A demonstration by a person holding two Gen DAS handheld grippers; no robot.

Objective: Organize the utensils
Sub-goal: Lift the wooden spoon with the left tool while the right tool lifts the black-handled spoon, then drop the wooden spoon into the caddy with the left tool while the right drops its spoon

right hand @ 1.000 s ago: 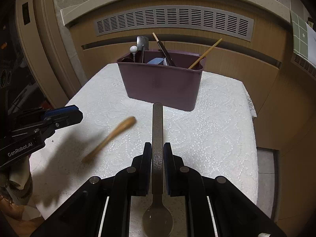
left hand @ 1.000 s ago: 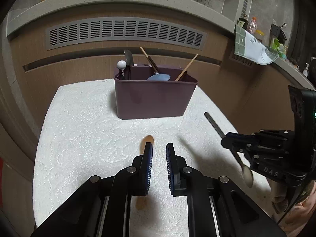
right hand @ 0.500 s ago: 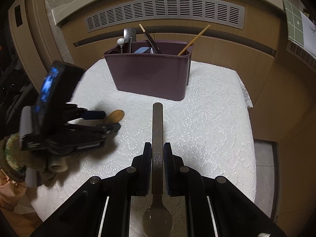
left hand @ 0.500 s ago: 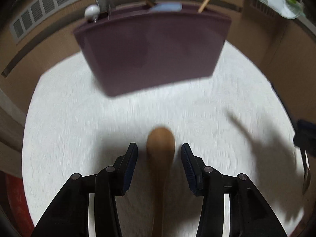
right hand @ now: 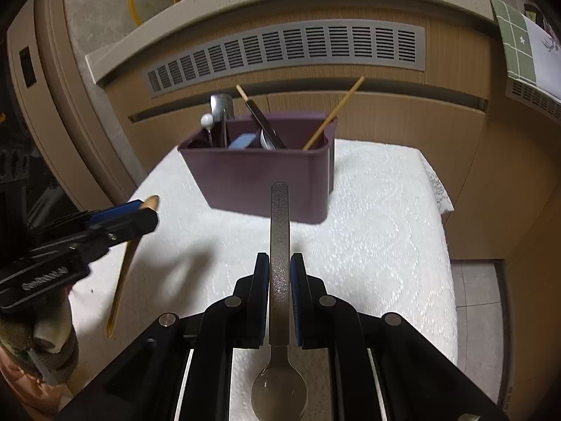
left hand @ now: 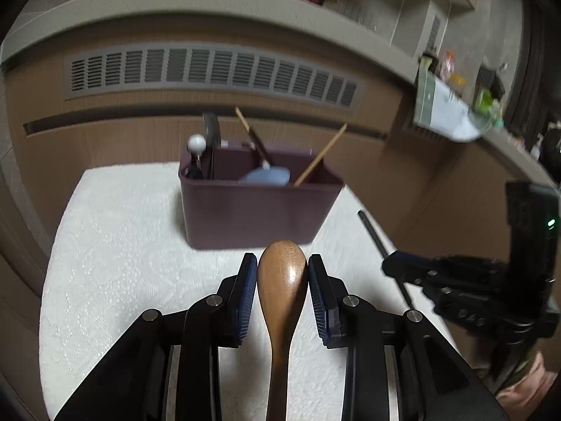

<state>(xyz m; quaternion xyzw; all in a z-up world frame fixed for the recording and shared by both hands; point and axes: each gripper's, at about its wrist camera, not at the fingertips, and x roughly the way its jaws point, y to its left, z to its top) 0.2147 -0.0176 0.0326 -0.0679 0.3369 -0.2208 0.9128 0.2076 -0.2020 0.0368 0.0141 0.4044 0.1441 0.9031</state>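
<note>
- Since half a second ago: the left gripper (left hand: 282, 273) has closed on the wooden spoon (left hand: 282, 280) and lifted it off the white cloth (left hand: 115, 245); then, its jaws stood open around the bowl.
- Left wrist view: jaws press both sides of the spoon's bowl, handle trailing back under the gripper. Held bowl-forward, probably because that end lay nearest.
- The purple caddy (left hand: 256, 210) stands ahead on the cloth, already holding chopsticks and other utensils; slightly blurred, so compartments are uncertain.
- The right gripper (left hand: 396, 266) hovers to the right, holding a dark handle.
- Right wrist view: the right gripper (right hand: 279, 280) is clamped narrowly on the metal spoon (right hand: 279, 245), handle pointing at the caddy (right hand: 259, 182), bowl toward the camera; suits a handle-first drop.
- The wooden spoon (right hand: 122, 273) hangs from the left gripper (right hand: 140, 215), clear of the cloth (right hand: 378, 231).
</note>
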